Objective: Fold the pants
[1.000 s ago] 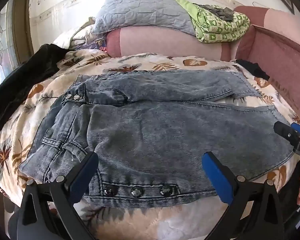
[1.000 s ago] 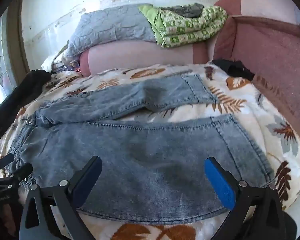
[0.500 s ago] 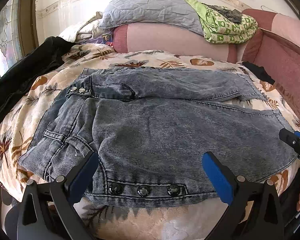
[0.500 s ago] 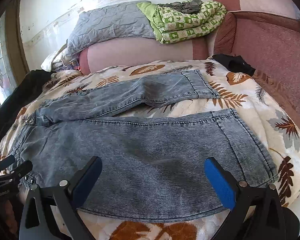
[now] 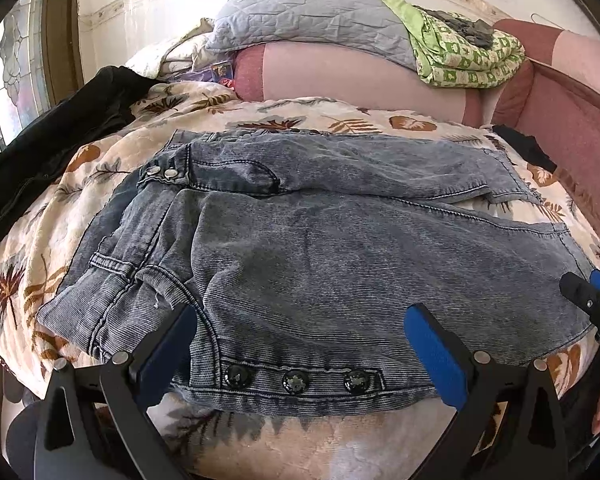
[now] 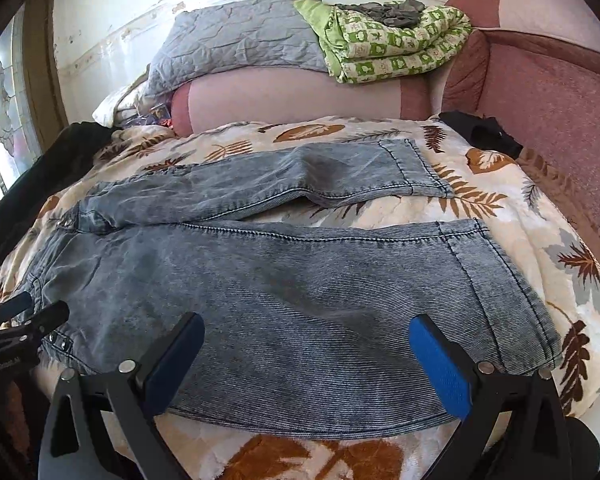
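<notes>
Grey-blue denim pants [image 5: 320, 248] lie flat on a leaf-print blanket [image 5: 260, 116], waist to the left, legs to the right; they also show in the right wrist view [image 6: 284, 280]. The far leg [image 6: 300, 180] angles away from the near leg. My left gripper [image 5: 300, 328] is open and empty, above the near waist edge with its three dark buttons [image 5: 296, 381]. My right gripper [image 6: 306, 340] is open and empty, above the near leg's lower edge. Each gripper shows at the side of the other's view: the right one [image 5: 588, 300], the left one [image 6: 20, 320].
A dark garment [image 5: 52, 148] lies along the left side of the bed. A pink bolster [image 5: 360, 76] with a grey quilt [image 5: 312, 16] and a green patterned blanket [image 5: 468, 56] stands at the back. A red padded side [image 6: 548, 112] runs along the right.
Both grippers have pulled back and risen slightly, so more of the near blanket edge shows. The pants have not moved. Both grippers stay open.
</notes>
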The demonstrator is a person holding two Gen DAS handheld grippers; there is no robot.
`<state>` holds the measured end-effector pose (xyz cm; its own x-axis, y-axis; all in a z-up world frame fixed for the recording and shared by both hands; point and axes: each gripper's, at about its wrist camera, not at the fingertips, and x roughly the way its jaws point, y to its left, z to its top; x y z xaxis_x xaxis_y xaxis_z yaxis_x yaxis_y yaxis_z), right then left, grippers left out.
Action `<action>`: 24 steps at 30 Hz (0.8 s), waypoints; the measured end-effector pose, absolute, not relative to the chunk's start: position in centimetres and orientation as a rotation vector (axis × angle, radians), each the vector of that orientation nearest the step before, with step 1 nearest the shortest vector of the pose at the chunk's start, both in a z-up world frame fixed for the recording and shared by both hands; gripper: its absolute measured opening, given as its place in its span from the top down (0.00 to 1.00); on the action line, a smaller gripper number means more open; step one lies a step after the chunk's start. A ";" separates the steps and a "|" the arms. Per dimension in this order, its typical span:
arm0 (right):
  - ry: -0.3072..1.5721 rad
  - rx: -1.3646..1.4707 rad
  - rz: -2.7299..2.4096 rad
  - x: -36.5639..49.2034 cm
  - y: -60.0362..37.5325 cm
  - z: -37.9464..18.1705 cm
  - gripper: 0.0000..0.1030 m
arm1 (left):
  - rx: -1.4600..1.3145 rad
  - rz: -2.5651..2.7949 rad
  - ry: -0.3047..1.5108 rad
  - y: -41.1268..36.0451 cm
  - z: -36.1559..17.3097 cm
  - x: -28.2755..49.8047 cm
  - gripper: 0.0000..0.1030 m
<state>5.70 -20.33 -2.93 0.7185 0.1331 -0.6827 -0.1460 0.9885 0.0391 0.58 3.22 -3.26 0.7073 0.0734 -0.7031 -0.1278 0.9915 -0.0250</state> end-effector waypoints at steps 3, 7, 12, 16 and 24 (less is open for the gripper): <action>0.756 -0.020 0.157 5.7 -20.2 -3.0 0.00 | -0.072 0.113 0.776 3.1 -3.2 0.5 0.00; 0.757 -0.027 0.158 5.7 -20.1 -3.1 0.00 | -0.075 0.114 0.778 3.2 -3.3 0.6 0.00; 0.760 -0.033 0.158 5.7 -20.0 -3.2 0.00 | -0.076 0.114 0.777 3.1 -3.2 0.6 0.00; 0.756 -0.040 0.158 5.6 -20.0 -3.1 0.00 | -0.076 0.116 0.775 3.2 -3.2 0.5 0.00; 0.754 -0.046 0.159 5.7 -19.9 -3.1 0.00 | -0.078 0.118 0.772 3.3 -3.2 0.5 0.00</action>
<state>5.65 -19.92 -3.07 0.7172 0.1274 -0.6851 -0.1604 0.9869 0.0156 0.48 3.26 -3.16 0.7106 0.0778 -0.6993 -0.1347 0.9905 -0.0267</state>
